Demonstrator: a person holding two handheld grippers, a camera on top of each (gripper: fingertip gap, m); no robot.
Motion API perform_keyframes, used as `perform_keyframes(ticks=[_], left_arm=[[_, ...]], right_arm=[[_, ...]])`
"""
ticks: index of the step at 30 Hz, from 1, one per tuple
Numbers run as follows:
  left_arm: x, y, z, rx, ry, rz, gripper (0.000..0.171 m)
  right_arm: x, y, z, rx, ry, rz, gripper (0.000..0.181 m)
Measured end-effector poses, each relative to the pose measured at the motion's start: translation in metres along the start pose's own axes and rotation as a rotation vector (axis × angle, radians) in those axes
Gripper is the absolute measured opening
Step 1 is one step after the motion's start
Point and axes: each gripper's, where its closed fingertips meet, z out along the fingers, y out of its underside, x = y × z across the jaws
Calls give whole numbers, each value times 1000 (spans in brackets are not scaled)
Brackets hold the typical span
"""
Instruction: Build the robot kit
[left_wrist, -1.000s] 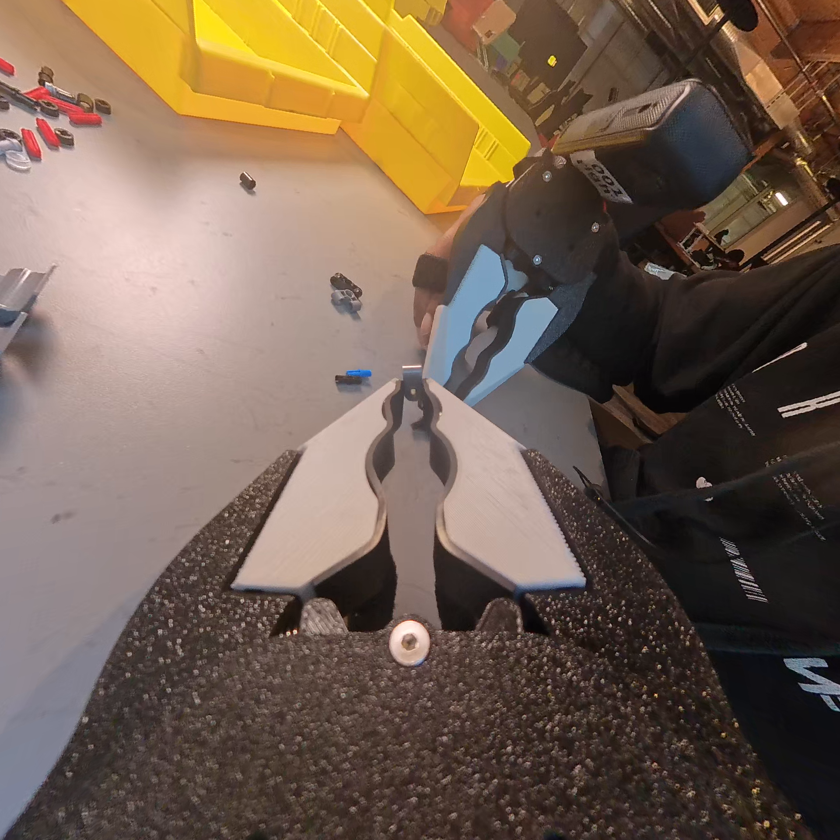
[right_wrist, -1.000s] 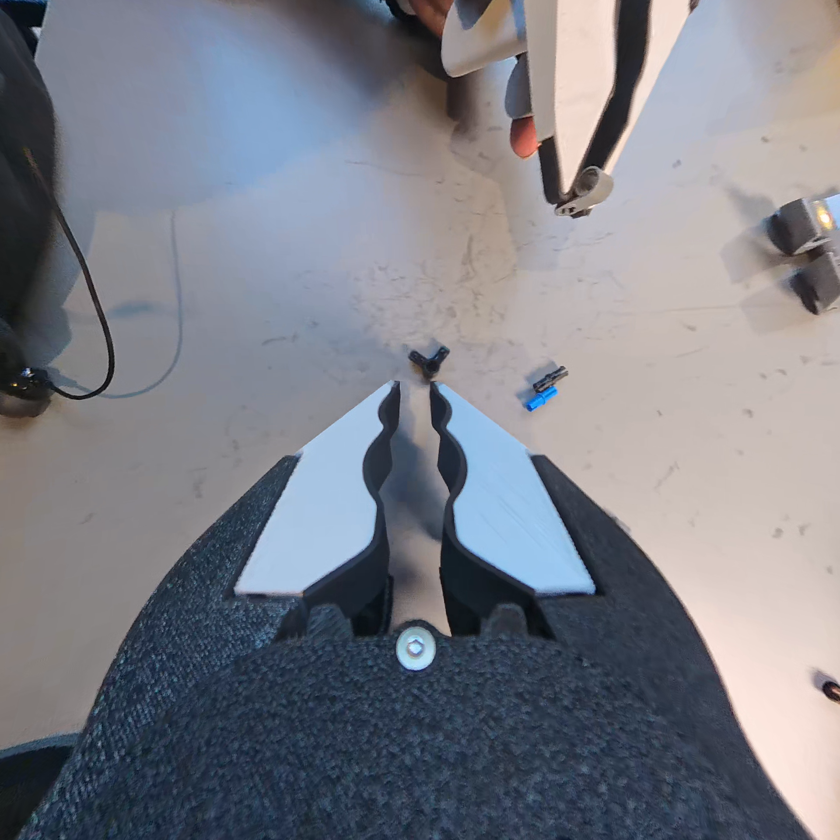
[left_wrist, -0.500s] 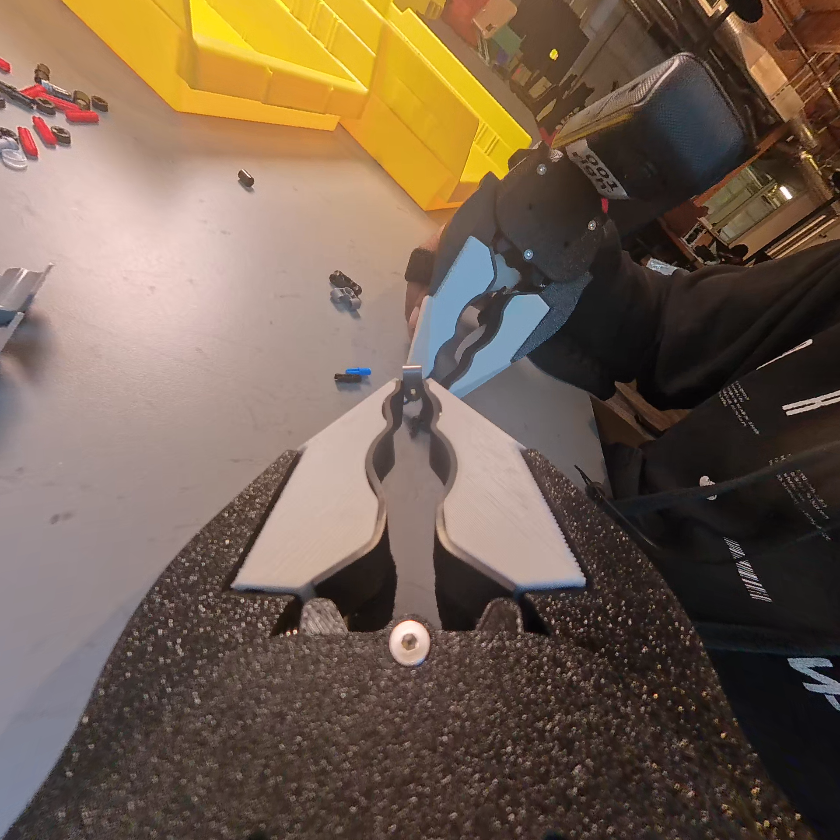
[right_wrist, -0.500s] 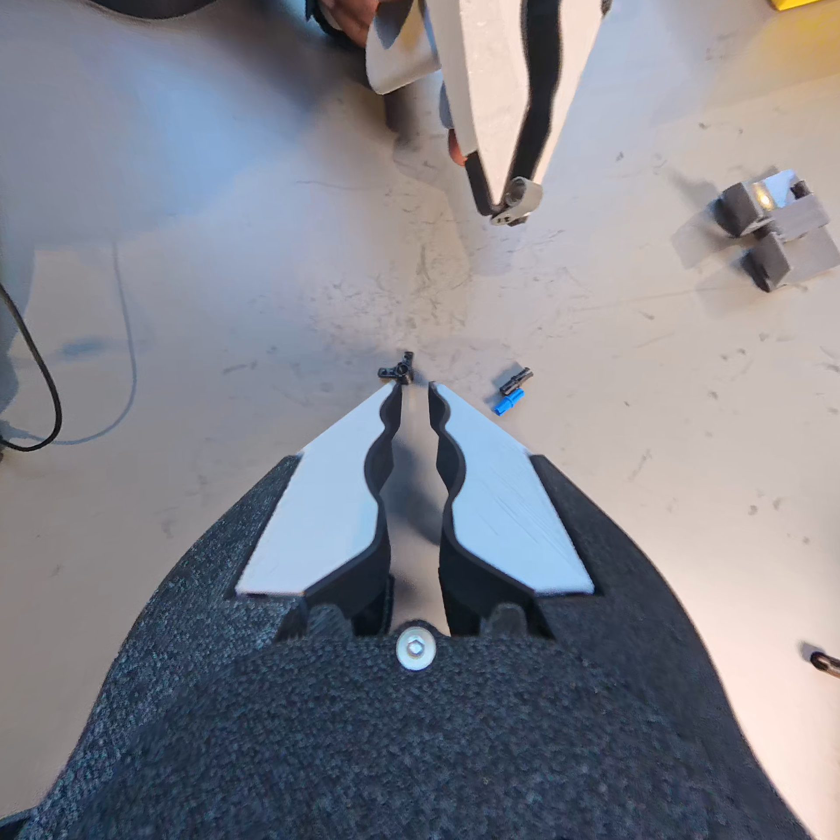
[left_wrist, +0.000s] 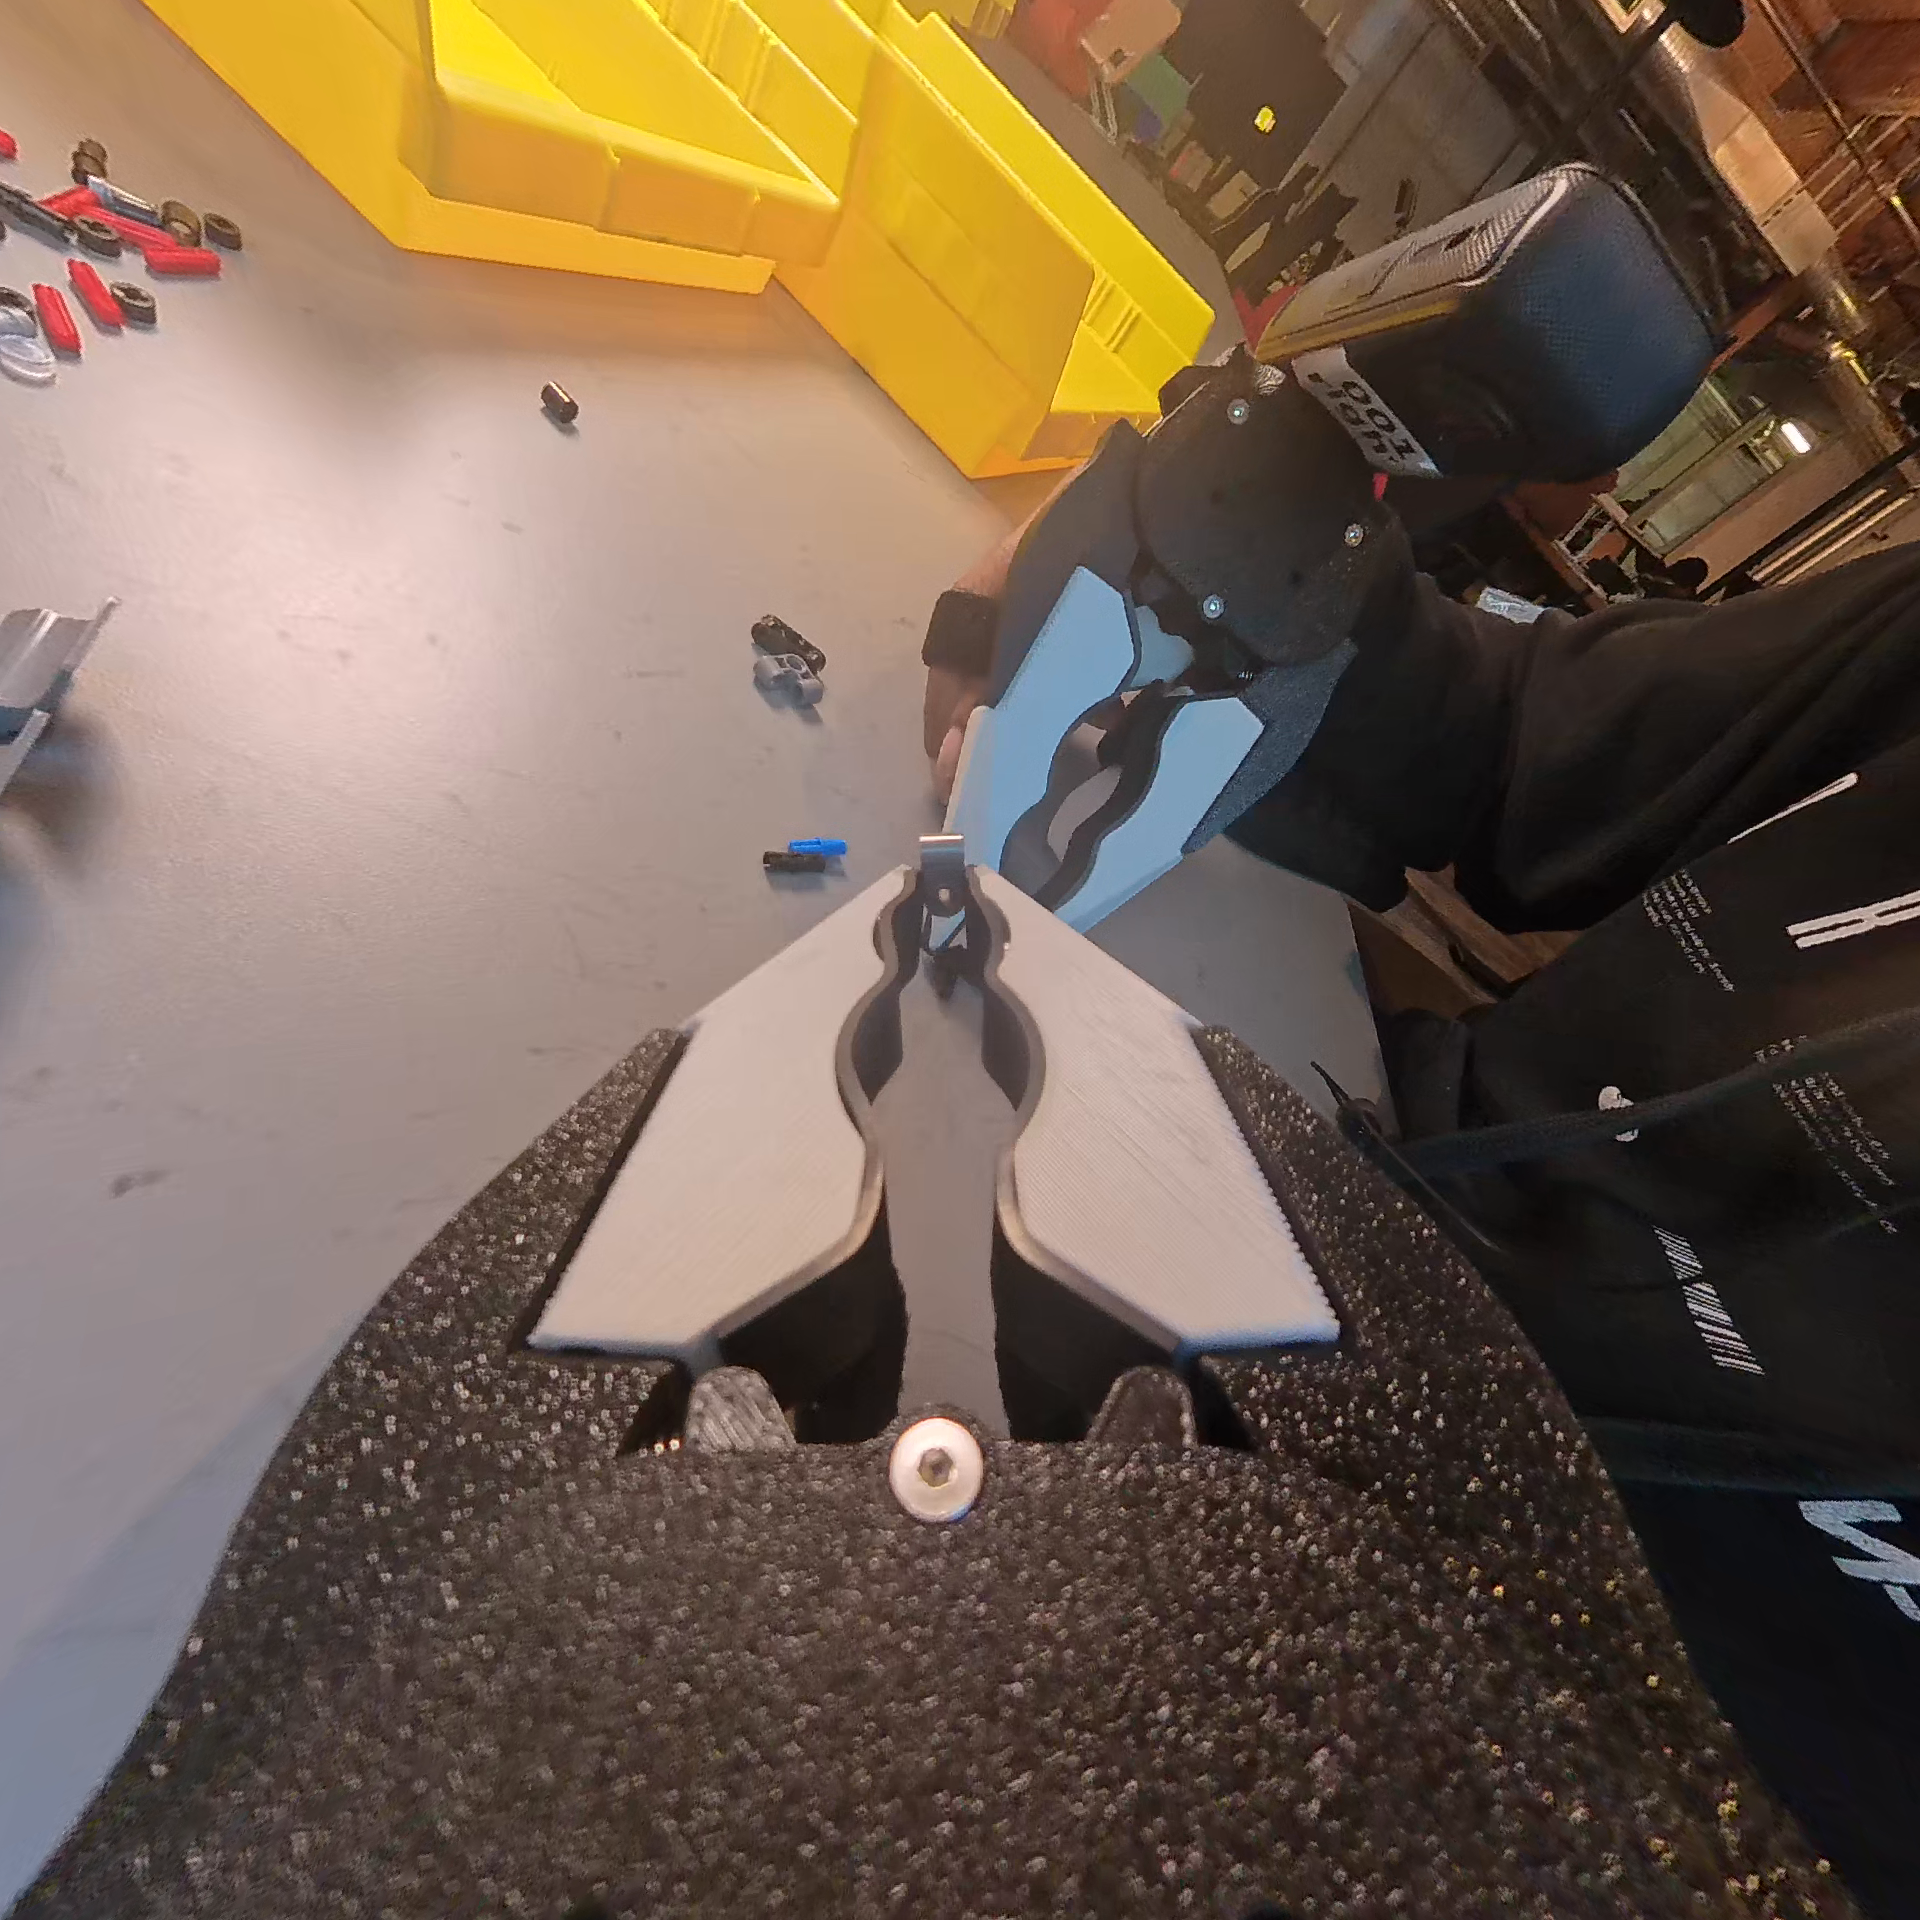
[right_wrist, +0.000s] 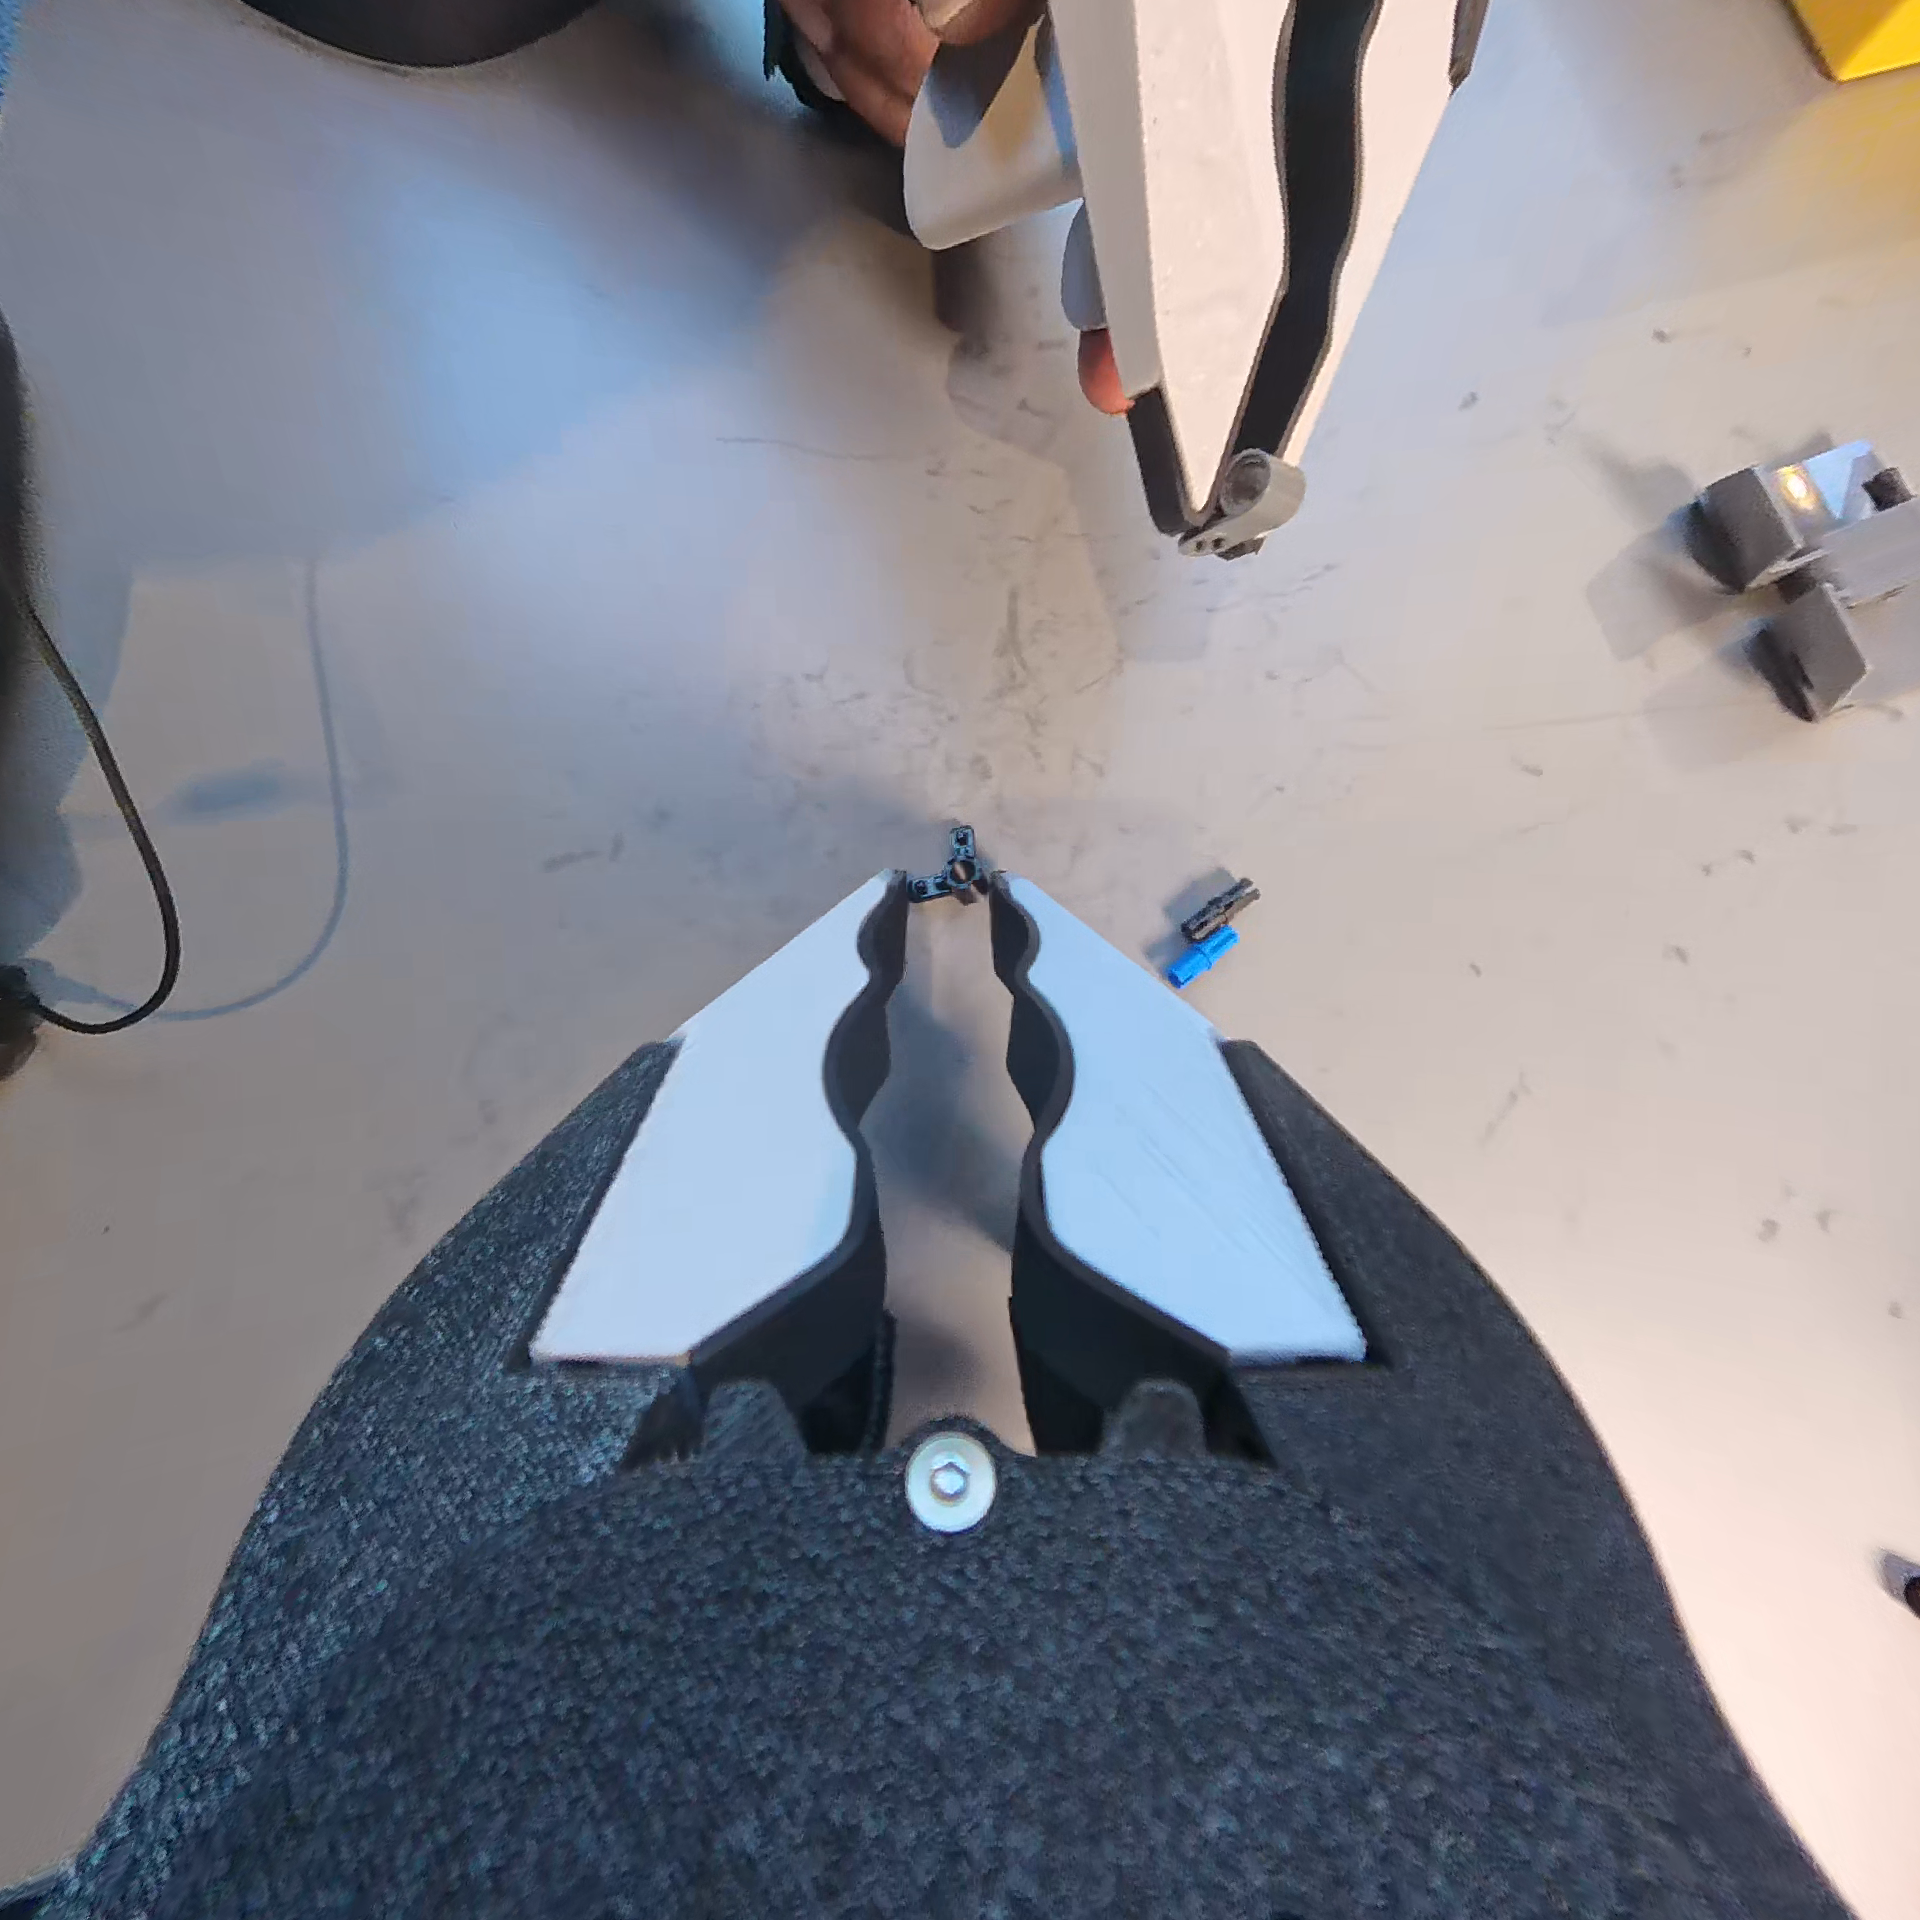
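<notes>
Left wrist view: the left gripper (left_wrist: 943, 883) has its jaws pinched narrow on a small grey connector piece (left_wrist: 940, 860) that pokes out past the tips, held above the grey table (left_wrist: 312, 831). Just beyond lie a blue pin (left_wrist: 818, 847) and a black pin (left_wrist: 792, 859) touching end to end, then a grey and black pair of connectors (left_wrist: 788, 660), with yellow bins (left_wrist: 727, 156) far back. From the right wrist view, the right gripper (right_wrist: 948, 885) has its jaws a little apart around a tiny black three-armed piece (right_wrist: 954, 879); whether they truly grip it I cannot tell. A grey block assembly (right_wrist: 1803, 582) sits well off.
</notes>
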Motion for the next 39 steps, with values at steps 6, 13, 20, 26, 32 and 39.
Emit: perform_keyframes(ticks=[6, 13, 20, 26, 32, 39], left_arm=[[3, -4, -1, 31, 33, -27, 7], [16, -32, -15, 219, 197, -202, 7], [22, -49, -22, 371, 400, -448, 6], [25, -41, -12, 316, 410, -452, 6], [22, -33, -5, 266, 352, -424, 6], [17, -24, -1, 192, 243, -327, 6]], right_arm=[[2, -4, 0, 27, 21, -9, 14], [39, -54, -42, 326, 287, -34, 14], [47, -72, -58, 401, 383, -33, 14], [39, -76, -59, 390, 372, -72, 13], [35, -70, -55, 347, 357, -94, 13], [34, -61, -46, 259, 362, -137, 13]])
